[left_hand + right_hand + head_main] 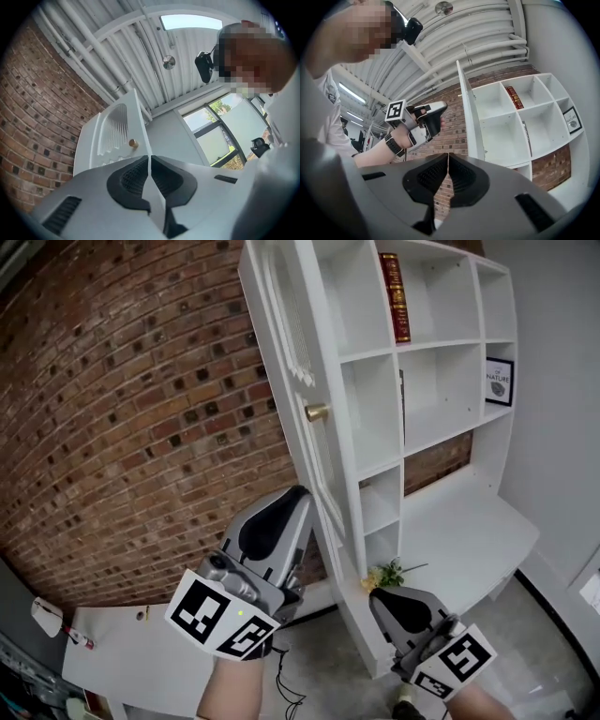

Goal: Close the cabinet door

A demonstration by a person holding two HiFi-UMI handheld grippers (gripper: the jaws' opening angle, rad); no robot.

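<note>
The white cabinet door (pixel 286 352) stands open and edge-on to me, with a brass knob (pixel 317 412) on its face. Behind it is the white shelf unit (pixel 441 362). My left gripper (pixel 302 493) is shut with nothing in it. It is raised just below the knob, close to the door's lower part. In the left gripper view the door (pixel 117 133) and its knob (pixel 133 143) sit just above the shut left gripper (pixel 150 158). My right gripper (pixel 376 595) is lower, to the right and shut. The right gripper view shows the door's edge (pixel 469 117) beyond the empty right gripper (pixel 448 155).
A red book (pixel 395 296) and a framed picture (pixel 499 381) stand on the shelves. Yellow flowers (pixel 386 575) lie low by the unit, beside a white desk top (pixel 469 531). A brick wall (pixel 122 409) is on the left, with a white table (pixel 131 662) below it.
</note>
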